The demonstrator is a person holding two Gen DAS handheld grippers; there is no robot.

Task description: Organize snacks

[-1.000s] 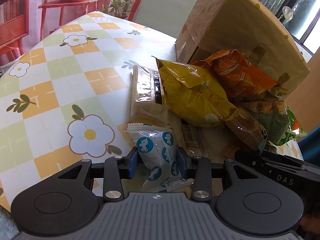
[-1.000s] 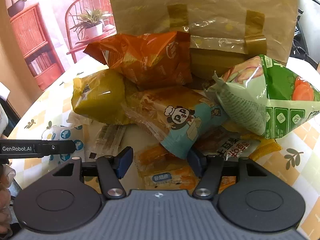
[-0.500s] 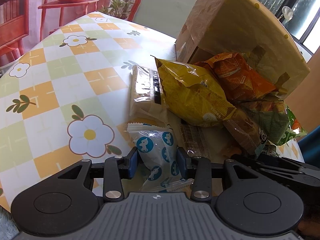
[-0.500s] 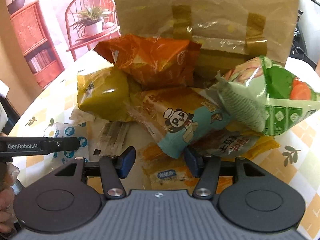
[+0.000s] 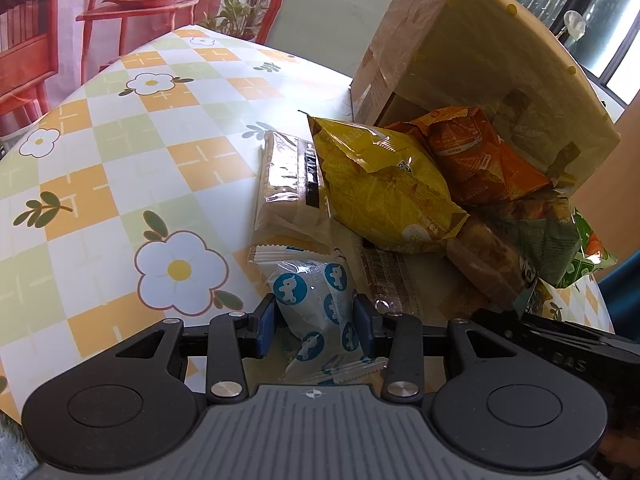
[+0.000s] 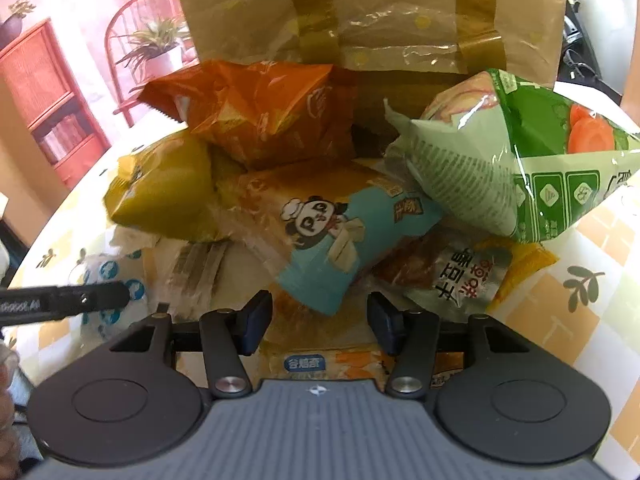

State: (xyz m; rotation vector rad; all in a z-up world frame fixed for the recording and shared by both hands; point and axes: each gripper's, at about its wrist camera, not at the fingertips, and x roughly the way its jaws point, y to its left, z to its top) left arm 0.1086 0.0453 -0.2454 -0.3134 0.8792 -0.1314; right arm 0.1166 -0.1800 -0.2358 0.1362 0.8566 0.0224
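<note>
Fingers of the left gripper (image 5: 314, 318) clamp the blue-and-white snack packet (image 5: 316, 312) on the surface (image 5: 120, 168). Right gripper (image 6: 318, 318) fingers apparently open, straddling the panda-print packet (image 6: 328, 240).

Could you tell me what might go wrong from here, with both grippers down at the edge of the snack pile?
1. The right gripper is open, its jaws closing around the panda packet's end. The green bag and orange bag lean on the pile, so pulling that packet could topple them.
2. The left gripper pinches the small blue-and-white packet across its crinkly body; it may slip or crush.
</note>
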